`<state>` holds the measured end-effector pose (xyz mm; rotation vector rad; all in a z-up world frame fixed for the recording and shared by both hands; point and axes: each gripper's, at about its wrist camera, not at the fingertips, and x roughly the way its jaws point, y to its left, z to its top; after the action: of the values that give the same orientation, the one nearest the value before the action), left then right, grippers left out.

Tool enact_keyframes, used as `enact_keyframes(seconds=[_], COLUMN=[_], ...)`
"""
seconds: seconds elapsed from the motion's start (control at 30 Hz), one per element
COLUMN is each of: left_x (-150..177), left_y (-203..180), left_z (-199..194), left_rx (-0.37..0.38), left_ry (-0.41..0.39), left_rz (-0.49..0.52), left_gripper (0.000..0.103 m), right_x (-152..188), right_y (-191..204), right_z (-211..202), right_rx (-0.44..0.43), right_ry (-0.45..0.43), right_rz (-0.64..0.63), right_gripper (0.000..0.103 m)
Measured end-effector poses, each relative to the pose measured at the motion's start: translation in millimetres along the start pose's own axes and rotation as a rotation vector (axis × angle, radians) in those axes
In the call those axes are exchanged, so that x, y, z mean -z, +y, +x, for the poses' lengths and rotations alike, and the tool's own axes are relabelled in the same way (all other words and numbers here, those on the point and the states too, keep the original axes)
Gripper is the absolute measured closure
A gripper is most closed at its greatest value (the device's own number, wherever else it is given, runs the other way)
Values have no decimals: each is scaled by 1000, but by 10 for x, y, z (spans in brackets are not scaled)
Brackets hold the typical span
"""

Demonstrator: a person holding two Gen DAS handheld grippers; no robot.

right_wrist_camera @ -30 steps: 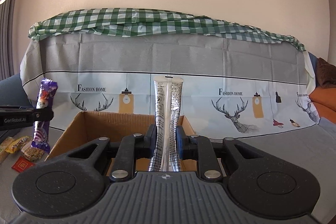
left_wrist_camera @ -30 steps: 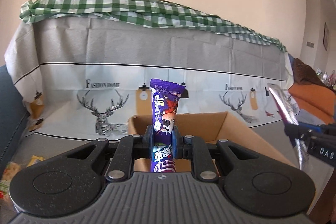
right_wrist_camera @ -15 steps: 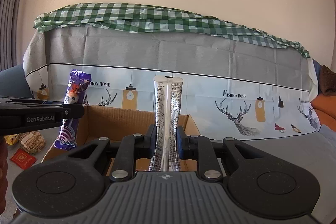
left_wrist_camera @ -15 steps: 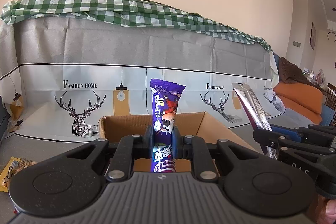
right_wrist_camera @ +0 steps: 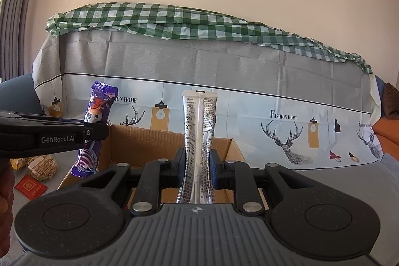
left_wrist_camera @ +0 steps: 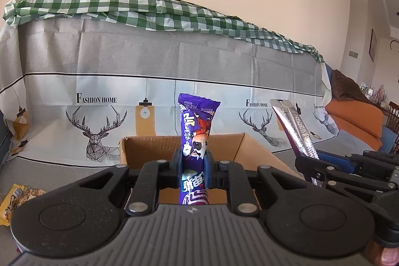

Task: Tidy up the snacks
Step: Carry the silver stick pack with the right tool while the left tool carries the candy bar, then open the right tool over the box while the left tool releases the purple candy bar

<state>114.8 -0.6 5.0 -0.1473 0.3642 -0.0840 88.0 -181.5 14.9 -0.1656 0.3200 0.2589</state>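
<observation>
My left gripper (left_wrist_camera: pixel 193 161) is shut on a purple snack packet (left_wrist_camera: pixel 197 126), held upright over the near edge of an open cardboard box (left_wrist_camera: pixel 149 146). My right gripper (right_wrist_camera: pixel 198 161) is shut on a silver snack packet (right_wrist_camera: pixel 199 121), also upright above the box (right_wrist_camera: pixel 149 143). In the left wrist view the silver packet (left_wrist_camera: pixel 294 131) and right gripper show at the right of the box. In the right wrist view the purple packet (right_wrist_camera: pixel 96 121) and left gripper show at the box's left edge.
The box stands on a grey couch seat in front of a deer-print cover (left_wrist_camera: pixel 99 126) with a green checked cloth (left_wrist_camera: pixel 124 4) on top. Loose snack packets (right_wrist_camera: pixel 41 166) and a red packet (right_wrist_camera: pixel 30 187) lie left of the box; a yellow packet (left_wrist_camera: pixel 15 198) too.
Both grippers have moved closer together over the box. The left gripper and purple packet have moved right toward the box; the silver packet now shows nearer in the left wrist view.
</observation>
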Motion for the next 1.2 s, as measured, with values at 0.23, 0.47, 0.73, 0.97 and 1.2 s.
enact_keyframes(seconds=[0.23, 0.47, 0.73, 0.97, 1.2], left_x=[-1, 5, 26, 17, 52], left_y=[11, 14, 51, 262, 504], left_z=[-7, 17, 50, -67, -331], left_rx=[0, 14, -5, -57, -136], left_ry=[-4, 18, 52, 57, 71], left_rz=[-5, -16, -19, -26, 27], left_gripper=[85, 80, 61, 59, 52], right_x=[-4, -5, -10, -3, -25], right_y=[16, 50, 56, 222, 444], right_z=[-2, 13, 44, 31, -24], right_rx=[-2, -12, 12, -2, -28], right_ry=[-1, 3, 14, 14, 7], right_rz=[-3, -15, 1, -20, -11], right_gripper=[82, 80, 47, 34, 31])
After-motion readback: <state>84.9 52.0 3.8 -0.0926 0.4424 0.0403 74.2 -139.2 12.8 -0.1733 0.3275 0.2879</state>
